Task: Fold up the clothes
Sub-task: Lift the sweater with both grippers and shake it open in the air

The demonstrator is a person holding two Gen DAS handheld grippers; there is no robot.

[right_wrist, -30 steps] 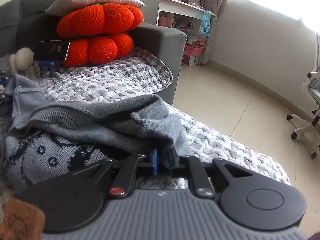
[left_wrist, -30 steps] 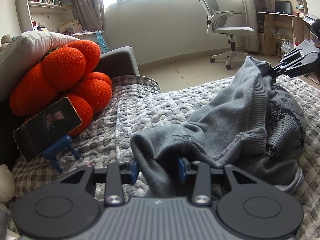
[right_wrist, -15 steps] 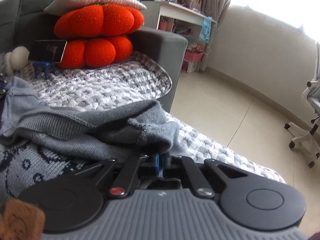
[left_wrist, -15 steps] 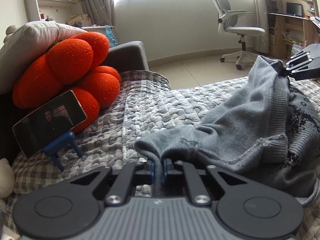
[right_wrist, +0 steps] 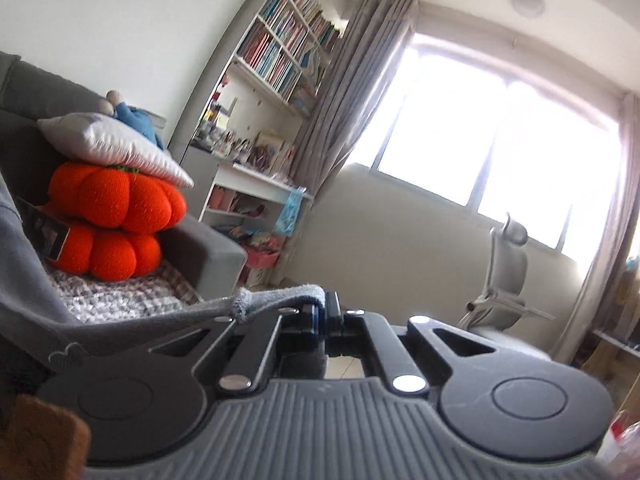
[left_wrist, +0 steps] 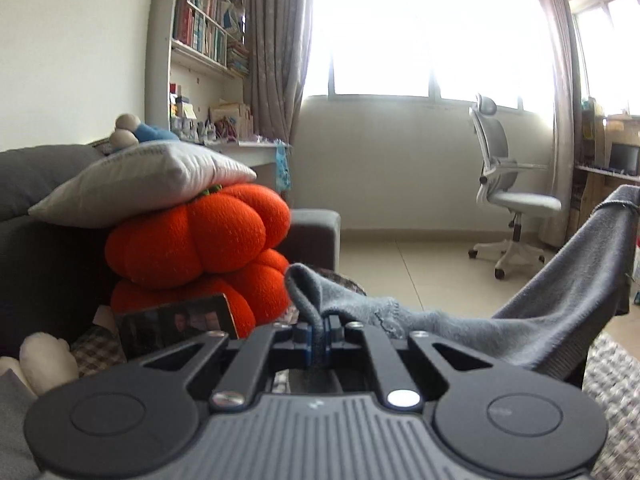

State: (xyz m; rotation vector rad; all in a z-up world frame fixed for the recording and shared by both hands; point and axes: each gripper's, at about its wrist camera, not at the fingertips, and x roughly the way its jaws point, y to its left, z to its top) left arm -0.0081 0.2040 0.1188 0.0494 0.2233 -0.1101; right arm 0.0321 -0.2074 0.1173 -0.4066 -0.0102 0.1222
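Note:
A grey knit sweater (left_wrist: 540,312) hangs stretched in the air between my two grippers, above the sofa. My left gripper (left_wrist: 319,334) is shut on one edge of it, with a fold of grey cloth sticking up between the blue pads. The sweater rises from there to the far right of the left wrist view. My right gripper (right_wrist: 322,320) is shut on another edge of the grey sweater (right_wrist: 36,312), which runs off to the left and sags low. Most of the garment's body is hidden below both views.
Two orange pumpkin cushions (left_wrist: 200,240) under a white pillow (left_wrist: 144,184) sit on the grey sofa (right_wrist: 208,252). A phone (left_wrist: 176,328) leans on them. The quilted sofa cover (right_wrist: 116,296) lies below. An office chair (left_wrist: 508,200) stands by the window, bookshelves (right_wrist: 280,60) behind.
The left gripper closed on the sweater edge. Both grippers then rose, lifting the sweater off the sofa cover, and both views tilted up toward the window.

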